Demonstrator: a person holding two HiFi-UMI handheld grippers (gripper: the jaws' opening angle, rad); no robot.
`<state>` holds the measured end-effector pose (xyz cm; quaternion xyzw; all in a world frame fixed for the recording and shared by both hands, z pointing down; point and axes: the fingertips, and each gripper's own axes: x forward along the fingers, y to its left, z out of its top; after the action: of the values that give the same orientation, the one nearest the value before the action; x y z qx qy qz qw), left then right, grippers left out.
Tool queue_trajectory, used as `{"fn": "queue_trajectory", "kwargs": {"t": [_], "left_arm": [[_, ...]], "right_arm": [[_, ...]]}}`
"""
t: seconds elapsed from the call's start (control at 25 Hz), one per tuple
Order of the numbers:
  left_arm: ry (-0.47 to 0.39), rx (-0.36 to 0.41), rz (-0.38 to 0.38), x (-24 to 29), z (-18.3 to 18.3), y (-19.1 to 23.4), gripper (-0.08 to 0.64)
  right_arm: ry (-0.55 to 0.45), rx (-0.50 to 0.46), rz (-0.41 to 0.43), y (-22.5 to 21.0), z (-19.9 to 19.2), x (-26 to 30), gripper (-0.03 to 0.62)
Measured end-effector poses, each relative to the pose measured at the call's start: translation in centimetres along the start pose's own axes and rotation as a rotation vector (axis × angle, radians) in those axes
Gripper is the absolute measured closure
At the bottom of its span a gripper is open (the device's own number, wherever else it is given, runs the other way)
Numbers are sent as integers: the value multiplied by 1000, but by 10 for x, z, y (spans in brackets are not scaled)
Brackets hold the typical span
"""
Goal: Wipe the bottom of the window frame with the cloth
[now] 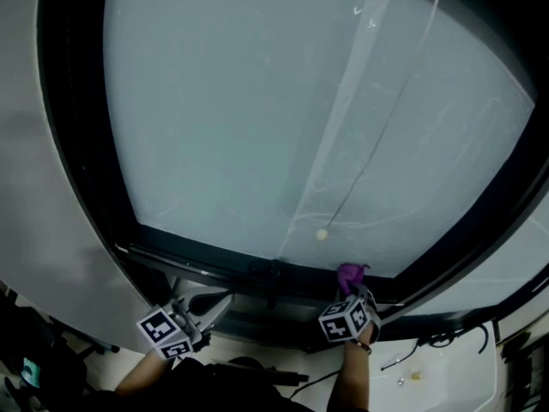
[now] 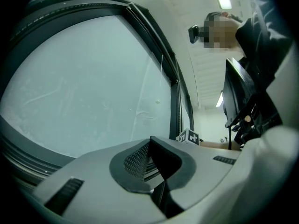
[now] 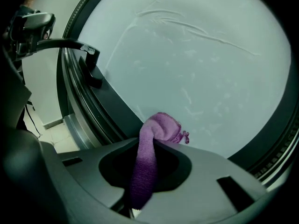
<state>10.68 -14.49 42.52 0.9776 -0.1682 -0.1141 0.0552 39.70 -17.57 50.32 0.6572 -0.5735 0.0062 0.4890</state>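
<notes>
The window's dark bottom frame (image 1: 206, 264) runs below the frosted pane (image 1: 283, 101). A purple cloth (image 1: 350, 274) is bunched at the tip of my right gripper (image 1: 352, 287), which is shut on it and holds it against the frame's lower right stretch. In the right gripper view the cloth (image 3: 159, 127) sticks up from between the jaws of the right gripper (image 3: 154, 143), touching where pane and frame (image 3: 117, 111) meet. My left gripper (image 1: 223, 299) hovers just below the frame further left, shut and holding nothing. The left gripper (image 2: 150, 141) points toward the frame (image 2: 28, 157).
A black window handle (image 3: 70, 45) projects from the frame to the left of the cloth. A thin blind cord with a bead (image 1: 322, 234) hangs before the glass. Lower right is a white surface (image 1: 455, 376) with cables. A dark monitor (image 2: 238, 92) and a person stand behind.
</notes>
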Motion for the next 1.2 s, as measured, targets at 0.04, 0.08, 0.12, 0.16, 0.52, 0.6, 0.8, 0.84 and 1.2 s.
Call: {"fn": "queue_trajectory", "kwargs": {"t": [0.04, 0.08, 0.12, 0.16, 0.52, 0.6, 0.8, 0.84, 1.2], "left_arm": [[0, -1, 4, -2, 1, 1, 568], [-1, -3, 9, -4, 2, 3, 568], [-2, -5, 13, -7, 3, 4, 568], [-4, -9, 17, -10, 3, 5, 568], [-13, -34, 64, -26, 0, 20, 568], [-18, -38, 73, -27, 0, 22, 568], [-18, -47, 82, -35, -2, 24, 568], [-18, -50, 89, -39, -2, 26, 568], [-36, -49, 167, -62, 2, 39, 568]], "right_arm": [[-3, 0, 5, 2, 3, -1, 526], [-3, -3, 9, 3, 6, -2, 526], [-4, -7, 12, 5, 9, -3, 526], [-4, -12, 15, 7, 12, -3, 526], [-21, -37, 53, 30, 33, -9, 526], [-28, -40, 59, 34, 37, -10, 526], [-33, -61, 77, 43, 47, -10, 526], [-35, -64, 80, 45, 49, -11, 526], [-66, -76, 117, 63, 68, -16, 526]]}}
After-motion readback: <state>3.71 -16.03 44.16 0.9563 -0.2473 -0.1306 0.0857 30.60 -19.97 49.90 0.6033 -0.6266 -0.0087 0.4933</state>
